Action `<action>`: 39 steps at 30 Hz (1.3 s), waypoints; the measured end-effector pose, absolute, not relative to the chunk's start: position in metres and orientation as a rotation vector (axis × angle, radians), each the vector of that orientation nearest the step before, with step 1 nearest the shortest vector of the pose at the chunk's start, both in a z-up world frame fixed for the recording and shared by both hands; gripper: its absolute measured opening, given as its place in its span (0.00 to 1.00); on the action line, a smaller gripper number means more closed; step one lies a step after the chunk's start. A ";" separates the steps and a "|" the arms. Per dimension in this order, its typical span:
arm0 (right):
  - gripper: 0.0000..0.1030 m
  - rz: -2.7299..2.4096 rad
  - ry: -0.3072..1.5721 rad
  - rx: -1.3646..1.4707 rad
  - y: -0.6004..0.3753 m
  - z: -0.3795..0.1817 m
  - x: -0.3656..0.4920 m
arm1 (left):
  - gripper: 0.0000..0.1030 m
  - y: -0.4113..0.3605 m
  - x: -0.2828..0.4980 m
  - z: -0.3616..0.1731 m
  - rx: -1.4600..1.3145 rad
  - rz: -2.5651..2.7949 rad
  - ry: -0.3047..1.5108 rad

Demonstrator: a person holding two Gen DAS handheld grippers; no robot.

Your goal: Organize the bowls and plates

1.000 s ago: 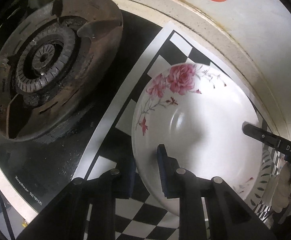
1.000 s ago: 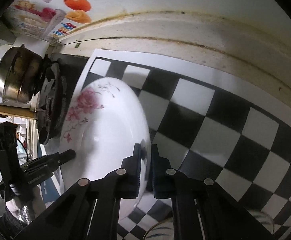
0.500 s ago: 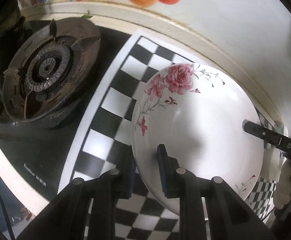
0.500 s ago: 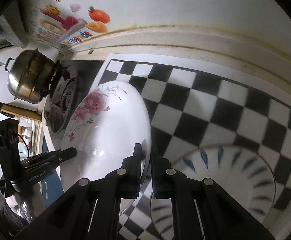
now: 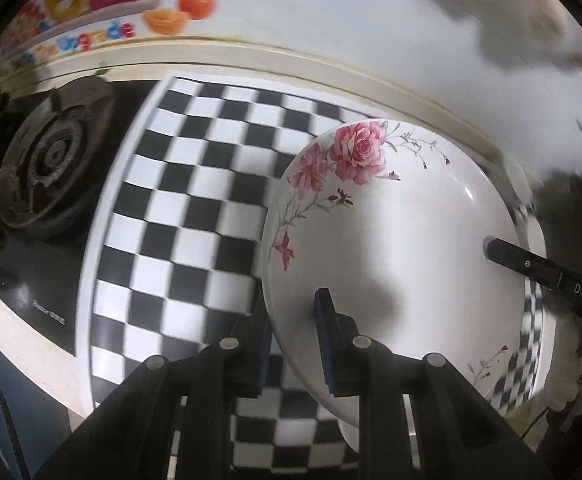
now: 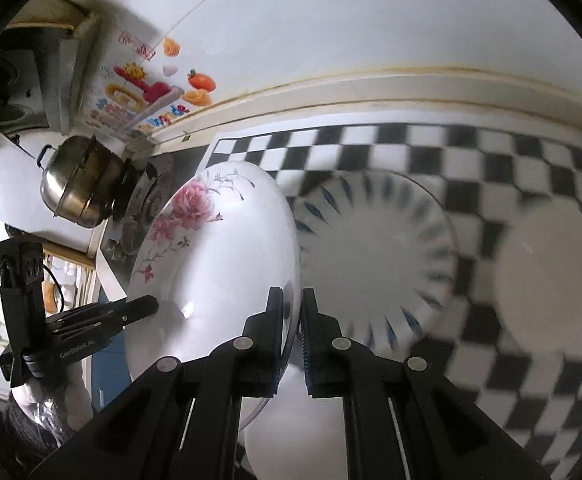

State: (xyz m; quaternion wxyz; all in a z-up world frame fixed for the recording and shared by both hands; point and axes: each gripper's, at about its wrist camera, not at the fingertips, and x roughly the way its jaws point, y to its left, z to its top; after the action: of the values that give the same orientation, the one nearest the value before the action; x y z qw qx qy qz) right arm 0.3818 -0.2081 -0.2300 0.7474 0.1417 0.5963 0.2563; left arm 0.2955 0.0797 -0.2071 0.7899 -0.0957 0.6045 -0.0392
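Rose-patterned plate point(image 5: 395, 264), white with pink flowers along its far rim, hangs tilted above the checkered mat point(image 5: 179, 208), carried by both grippers at once. The left gripper point(image 5: 297, 344) clamps the plate's near-left edge, one blue pad point(image 5: 325, 336) lying on the inner face and the other tucked under the rim. The right gripper point(image 6: 291, 332) pinches the opposite edge, its jaws nearly together with the thin rim between them; in the left wrist view its black finger tip shows at the plate's right edge.

Below and to the right of the held plate, in the right wrist view, a blue-petal plate point(image 6: 375, 260) lies flat on the mat, partly covered by the rose plate's edge. Further right sits a plain white dish point(image 6: 547, 276), blurred, and another white dish point(image 6: 287, 416) shows at the near edge between the gripper's fingers; what kind of dish each is cannot be told.

To the left of the mat a rusty gas burner point(image 5: 51, 168) sits in the black stove top point(image 5: 31, 280), and beyond it a steel pot point(image 6: 79, 180) stands on a second burner. A wall sticker point(image 5: 103, 8) with oranges and coloured letters runs along the far wall above the pale countertop ledge point(image 5: 291, 64). The person's gloved hand point(image 6: 47, 396) grips the left tool's handle at the left.
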 end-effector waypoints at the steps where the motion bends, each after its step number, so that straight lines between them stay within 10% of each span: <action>1: 0.10 0.546 1.298 0.323 -0.221 -0.228 0.370 | 0.18 0.073 0.292 -0.207 -0.198 -0.096 1.307; 39: 0.10 0.375 1.468 0.278 -0.297 -0.319 0.237 | 0.18 -0.032 0.255 -0.297 0.104 -0.157 1.548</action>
State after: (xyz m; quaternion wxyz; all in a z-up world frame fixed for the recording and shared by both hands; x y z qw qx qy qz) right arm 0.2368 -0.2969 -0.3193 0.7176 0.1256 0.6637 0.1695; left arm 0.2546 -0.0319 -0.2971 0.7113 0.0470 0.6978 -0.0707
